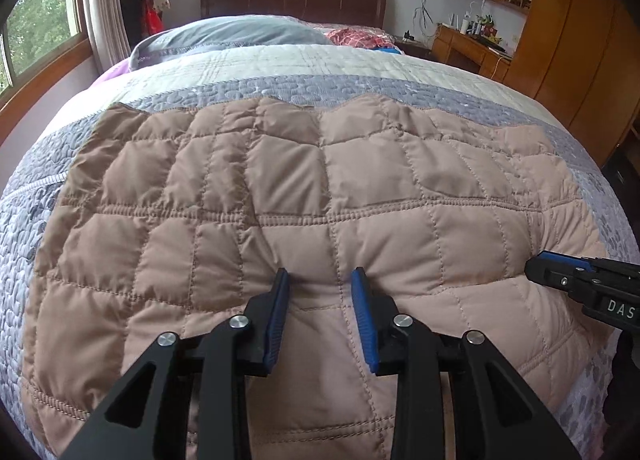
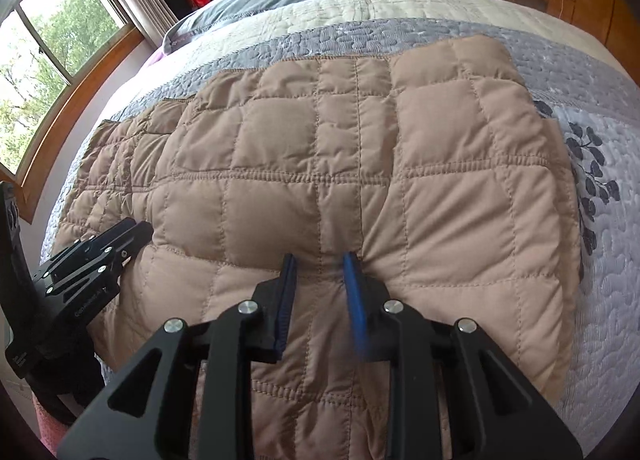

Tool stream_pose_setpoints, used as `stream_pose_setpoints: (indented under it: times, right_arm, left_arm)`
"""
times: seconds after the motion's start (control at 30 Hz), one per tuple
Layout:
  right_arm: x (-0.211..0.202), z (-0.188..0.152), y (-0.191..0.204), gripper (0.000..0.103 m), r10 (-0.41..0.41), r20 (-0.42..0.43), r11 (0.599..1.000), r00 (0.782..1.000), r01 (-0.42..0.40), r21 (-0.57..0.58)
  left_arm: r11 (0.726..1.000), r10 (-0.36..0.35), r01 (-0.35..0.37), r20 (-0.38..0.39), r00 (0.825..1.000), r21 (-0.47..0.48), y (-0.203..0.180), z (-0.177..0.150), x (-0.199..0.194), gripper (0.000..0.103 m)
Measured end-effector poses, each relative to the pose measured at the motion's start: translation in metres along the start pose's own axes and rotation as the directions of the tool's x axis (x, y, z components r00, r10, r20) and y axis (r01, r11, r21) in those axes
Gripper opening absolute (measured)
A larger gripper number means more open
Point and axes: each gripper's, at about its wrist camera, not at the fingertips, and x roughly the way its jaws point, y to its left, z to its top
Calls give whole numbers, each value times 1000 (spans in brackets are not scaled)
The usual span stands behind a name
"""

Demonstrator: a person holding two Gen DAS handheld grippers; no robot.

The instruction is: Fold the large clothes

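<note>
both sets of jaws stand parted, nothing clamped: left gripper (image 1: 321, 280) and right gripper (image 2: 320, 264) w/ tips pressed into the tan quilted garment (image 1: 304, 196), spread flat on the bed quilt (image 1: 280, 88). to do it well, i'd pinch thru all layers at the near hem, both sides evenly, then lift together. left view shows the wardrobe (image 1: 580, 40); right view shows the leaf print (image 2: 596, 176) & the garment's right edge.

A bed (image 1: 360, 60) with a grey-and-cream quilted bedspread (image 1: 280, 88); a tan quilted garment (image 1: 320, 188) lies flat directly ahead of the fingers, a grey pillow (image 1: 240, 34) beyond
</note>
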Motion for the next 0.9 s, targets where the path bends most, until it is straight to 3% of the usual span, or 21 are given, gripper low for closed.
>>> stream_pose_setpoints:
  times: [0.27,0.33,0.4,0.5,0.67,0.77,0.9]
  right_arm:
    - [-11,-2,-7,27,59,5,998,998,-59,1]
    - [-25,-3,-12,41,90,20,996,996,-89,-7]
    - [-48,-6,-14,49,70,82,997,994,-67,-42]
    - [-79,-9,-23,64,55,148,996,987,-43,-77]
    - [-109,-12,-54,76,68,180,997,981,-58,-59]
    - [-117,-14,-73,81,65,180,997,982,-59,-41]
    - [-112,-13,-91,88,73,161,997,984,-69,-32]
  left_arm:
    - [1000,13,-13,2,1000,17,-2,-1,-10,32]
    - [999,23,-24,29,999,33,-2,-3,-26,32]
    - [997,49,-53,70,996,55,2,-5,-45,35]
    - [994,68,-77,127,990,71,16,-10,-75,46]
    - [984,140,-159,193,971,82,39,-17,-111,64]
    - [983,151,-169,198,969,77,54,-17,-120,73]
    - [984,160,-170,171,972,45,79,-14,-116,76]
